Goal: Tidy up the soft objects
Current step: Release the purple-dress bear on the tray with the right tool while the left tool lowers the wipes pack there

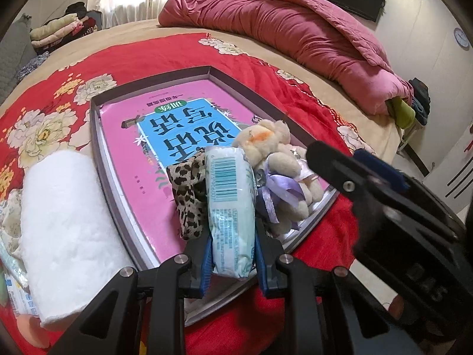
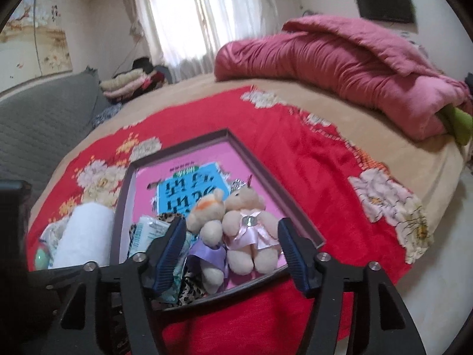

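Tissue pack: pale green tissue pack (image 1: 232,207), barcode uppermost, clamped between the blue pads of the left tool (image 1: 233,261); it hangs over the near edge of the tray (image 1: 97,136).
Left tool: fingers drawn in tight on the pack's lower half.
Leopard cloth: leopard-print cloth (image 1: 189,189) touches the pack at its 9 o'clock, lying inside the tray.
Plush bears: two cream bears (image 2: 233,230), one in purple ribbon, one in pink, sit side by side in the tray's near right corner, at the pack's 3 o'clock.
Right tool: right tool (image 2: 233,254) has its fingers spread wide apart, one on either side of the bears, gripping nothing; contact with the bears cannot be confirmed.
Book: pink book (image 1: 165,136) with a blue panel lies flat on the tray floor beneath all items.
White roll: white fluffy roll (image 1: 62,230) lies on the bed just outside the tray, at 9 o'clock.
Bed cover: red floral blanket (image 1: 53,97) under the tray.
Quilt: pink quilt (image 1: 295,29) bundled at 1 o'clock, well apart.
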A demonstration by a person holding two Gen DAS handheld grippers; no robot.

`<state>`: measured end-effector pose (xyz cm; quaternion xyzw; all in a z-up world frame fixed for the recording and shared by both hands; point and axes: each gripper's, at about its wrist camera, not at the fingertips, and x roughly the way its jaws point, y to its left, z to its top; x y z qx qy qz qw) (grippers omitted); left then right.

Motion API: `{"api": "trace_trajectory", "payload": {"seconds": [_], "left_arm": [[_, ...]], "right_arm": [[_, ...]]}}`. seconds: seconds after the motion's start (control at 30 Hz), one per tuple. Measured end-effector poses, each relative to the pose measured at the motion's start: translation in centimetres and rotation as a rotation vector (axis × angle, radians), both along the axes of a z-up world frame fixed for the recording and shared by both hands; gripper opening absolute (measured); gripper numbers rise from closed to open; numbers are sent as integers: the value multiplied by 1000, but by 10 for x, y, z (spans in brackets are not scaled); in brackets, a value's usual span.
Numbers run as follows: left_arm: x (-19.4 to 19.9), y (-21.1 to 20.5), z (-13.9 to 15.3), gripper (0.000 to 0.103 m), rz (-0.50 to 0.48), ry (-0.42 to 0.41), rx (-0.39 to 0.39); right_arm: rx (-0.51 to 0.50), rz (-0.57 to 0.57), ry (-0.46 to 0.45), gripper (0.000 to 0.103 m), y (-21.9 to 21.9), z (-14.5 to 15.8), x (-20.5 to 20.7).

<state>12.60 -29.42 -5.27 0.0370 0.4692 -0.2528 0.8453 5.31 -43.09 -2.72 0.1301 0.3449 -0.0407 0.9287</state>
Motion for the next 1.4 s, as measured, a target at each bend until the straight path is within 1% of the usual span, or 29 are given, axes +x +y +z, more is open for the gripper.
{"api": "trace_trajectory", "payload": {"seconds": [0.07,0.2,0.43,0.6,0.8,0.83,0.87,0.93,1.03,1.4], "left_arm": [[1,-3,-1,25,-7,4,4],[3,-11,-2,25,-27,6,31],[2,-13,-1,26,-33,10,57],[3,-13,-3,33,-32,17,64],[2,-13,-2,36,-29,2,86],[3,-13,-2,37,-31,0,88],[3,-14,-2,42,-37,1,89],[2,-14,-1,48,-46,1,88],[1,-12,3,50,-41,-18,94],[0,3,18,60,-15,-36,63]], "right_arm": [[-7,-18,-14,70,-2,2,-3],[1,-29,-3,71,-5,0,-3],[12,-48,-2,72,-10,-1,-3],[16,-66,-4,72,-13,-1,-5],[21,-84,5,72,-16,-3,-4],[20,-87,4,72,-16,-3,-5],[19,-90,2,72,-16,-2,-5],[17,-95,0,72,-17,-2,-5],[18,-96,2,73,-17,-2,-5],[24,-99,11,73,-19,-3,-5]]}}
